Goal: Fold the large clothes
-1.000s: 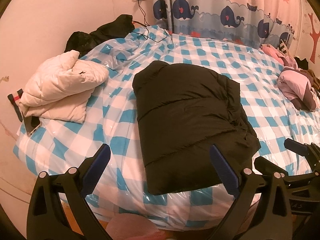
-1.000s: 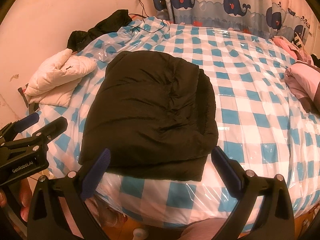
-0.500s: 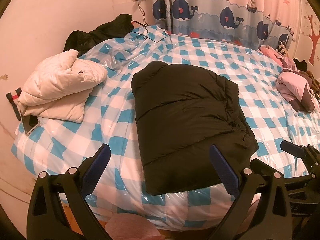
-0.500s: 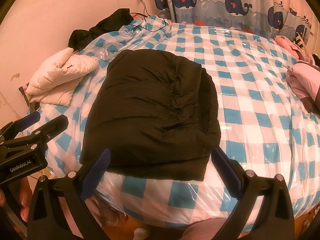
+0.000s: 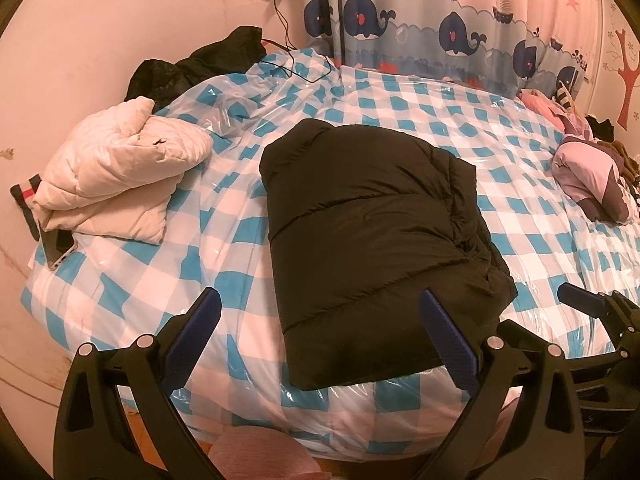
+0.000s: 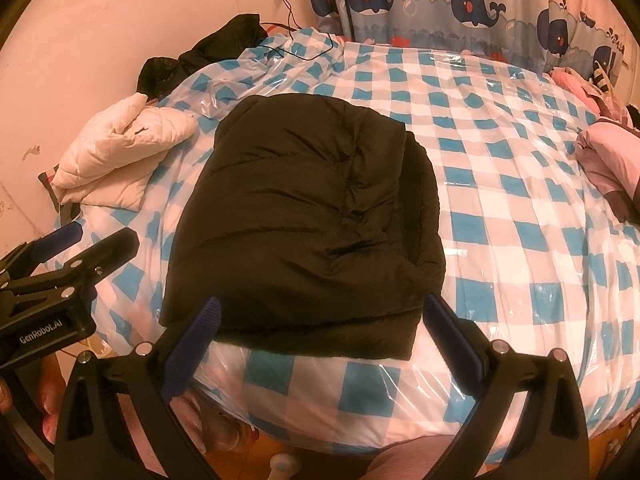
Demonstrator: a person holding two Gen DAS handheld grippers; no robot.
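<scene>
A black puffer jacket [image 5: 376, 236] lies folded into a rectangle on the blue-and-white checked bed [image 5: 132, 280]; it also shows in the right wrist view [image 6: 304, 224]. My left gripper [image 5: 320, 324] is open and empty, held off the bed's near edge, in front of the jacket's near left side. My right gripper [image 6: 320, 328] is open and empty, held just in front of the jacket's near hem. Each gripper shows at the edge of the other's view.
A folded white puffer jacket [image 5: 116, 176] lies at the left with a phone [image 5: 58, 246] beside it. A dark garment [image 5: 192, 70] sits at the far left corner. Pink clothes [image 5: 588, 176] lie at the right. A charger cable [image 5: 296, 68] runs onto the bed.
Both grippers have drawn back and up slightly from the bed. The black jacket has not moved.
</scene>
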